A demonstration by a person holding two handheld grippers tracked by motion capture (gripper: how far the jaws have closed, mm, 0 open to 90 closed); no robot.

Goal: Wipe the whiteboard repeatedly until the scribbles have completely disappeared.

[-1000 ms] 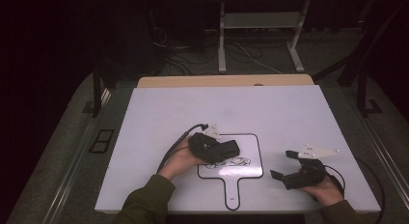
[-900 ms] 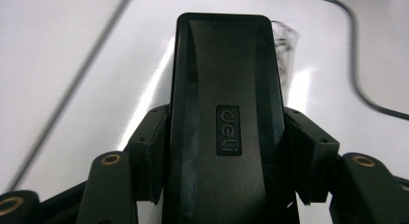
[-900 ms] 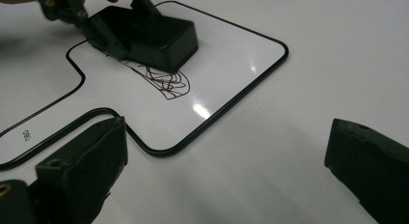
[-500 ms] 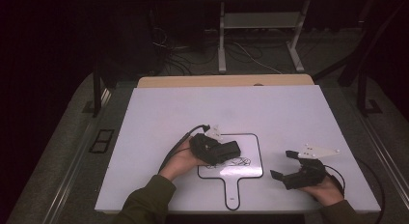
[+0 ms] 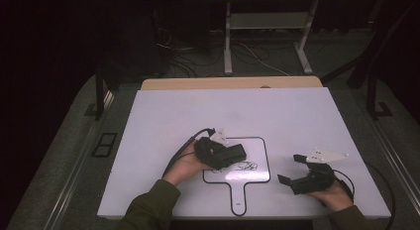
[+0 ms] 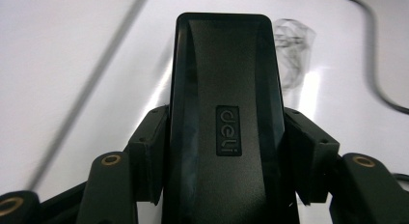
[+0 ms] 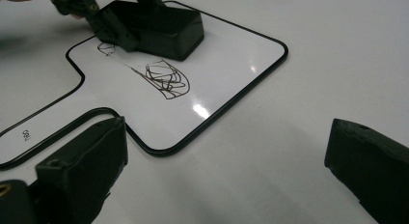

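Eraser (image 6: 223, 122) clamped between the left tongs (image 6: 223, 161) — resting on the whiteboard (image 5: 257, 173).

Your left tool (image 5: 233, 155) is black, with brass-coloured screws in its jaw links, and it clamps a black eraser (image 6: 224, 122) whose matt top carries a raised "deli" mark between glossier bevelled edges. Your right tool (image 5: 292, 170) is black too, topped by a pale grey plate. The small whiteboard (image 5: 257, 171) is glossy white with a thin black rim and a tiny black mark on its handle. On it you see black scribbled loops (image 7: 166, 79), partly smeared grey. The table (image 5: 277, 116) is plain white, with a tan edge at the far side. Your sleeves are olive green.
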